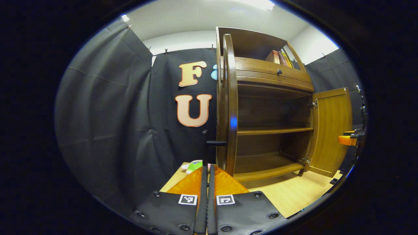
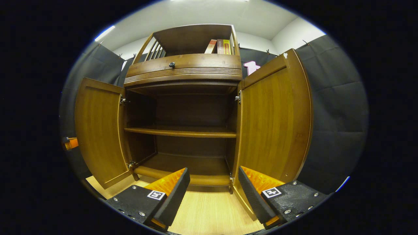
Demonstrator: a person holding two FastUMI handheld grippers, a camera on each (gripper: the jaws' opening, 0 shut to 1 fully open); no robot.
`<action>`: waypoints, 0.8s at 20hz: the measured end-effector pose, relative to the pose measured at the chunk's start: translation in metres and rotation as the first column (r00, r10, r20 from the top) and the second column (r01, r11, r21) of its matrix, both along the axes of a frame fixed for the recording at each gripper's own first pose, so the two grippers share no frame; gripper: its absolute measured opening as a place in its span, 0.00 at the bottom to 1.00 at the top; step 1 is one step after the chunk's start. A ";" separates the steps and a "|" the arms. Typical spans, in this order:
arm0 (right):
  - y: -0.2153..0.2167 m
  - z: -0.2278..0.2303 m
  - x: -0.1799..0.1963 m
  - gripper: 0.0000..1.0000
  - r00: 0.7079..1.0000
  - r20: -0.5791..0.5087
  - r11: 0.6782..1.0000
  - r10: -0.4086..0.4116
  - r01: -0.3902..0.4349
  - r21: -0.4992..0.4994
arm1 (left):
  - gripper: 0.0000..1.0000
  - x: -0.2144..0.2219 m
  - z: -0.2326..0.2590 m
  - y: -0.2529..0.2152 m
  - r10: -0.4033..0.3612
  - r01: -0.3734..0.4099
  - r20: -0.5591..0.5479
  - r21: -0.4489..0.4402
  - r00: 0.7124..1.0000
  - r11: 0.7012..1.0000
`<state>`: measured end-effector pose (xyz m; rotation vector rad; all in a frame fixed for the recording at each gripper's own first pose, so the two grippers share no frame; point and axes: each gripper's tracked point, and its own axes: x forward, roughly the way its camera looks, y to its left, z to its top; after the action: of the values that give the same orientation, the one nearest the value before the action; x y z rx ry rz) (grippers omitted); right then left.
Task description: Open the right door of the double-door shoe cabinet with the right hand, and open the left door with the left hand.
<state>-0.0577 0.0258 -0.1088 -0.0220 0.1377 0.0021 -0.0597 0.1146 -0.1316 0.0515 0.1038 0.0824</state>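
Note:
The brown wooden shoe cabinet (image 2: 183,70) has both doors swung wide. In the left gripper view the left door (image 1: 230,104) shows edge-on, and a dark bar handle (image 1: 215,143) sticks out of its outer face. My left gripper (image 1: 207,168) is shut, its tips pinching the bar's lower end. The right door (image 1: 329,130) stands open farther off. In the right gripper view my right gripper (image 2: 213,171) is open, holds nothing, and sits low in front of the cabinet between the left door (image 2: 98,130) and the right door (image 2: 277,120).
Several books (image 2: 219,46) stand in the top compartment above a drawer with a dark knob (image 2: 171,64). A green and white soft toy (image 1: 192,165) lies left of the cabinet on the light wooden surface (image 2: 212,209). Black cloth walls close in on both sides.

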 end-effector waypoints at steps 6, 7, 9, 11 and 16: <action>-0.001 -0.004 0.004 0.92 1.000 -0.008 1.000 0.006 -0.006 0.010 | 0.09 -0.021 0.034 0.003 0.007 -0.005 0.041 -0.045 0.999 0.999; -0.002 -0.004 0.004 0.92 1.000 -0.007 1.000 0.007 -0.006 0.014 | 0.09 -0.022 0.040 0.001 0.005 -0.004 0.044 -0.041 0.999 0.999; -0.005 -0.004 0.004 0.92 1.000 -0.007 1.000 0.004 -0.004 0.016 | 0.10 -0.029 0.044 -0.010 -0.006 0.008 0.055 -0.034 0.998 0.999; -0.008 -0.004 0.005 0.92 1.000 -0.008 1.000 0.001 -0.001 0.019 | 0.10 -0.036 0.044 -0.023 -0.017 0.018 0.051 -0.025 0.999 1.000; -0.017 -0.001 0.006 0.92 1.000 -0.003 1.000 0.002 -0.002 0.021 | 0.10 -0.030 0.052 -0.067 -0.083 0.085 0.038 -0.048 0.996 0.995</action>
<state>-0.0521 0.0086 -0.1100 -0.0014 0.1404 0.0054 -0.0902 0.0481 -0.0796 0.0052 0.0679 -0.0032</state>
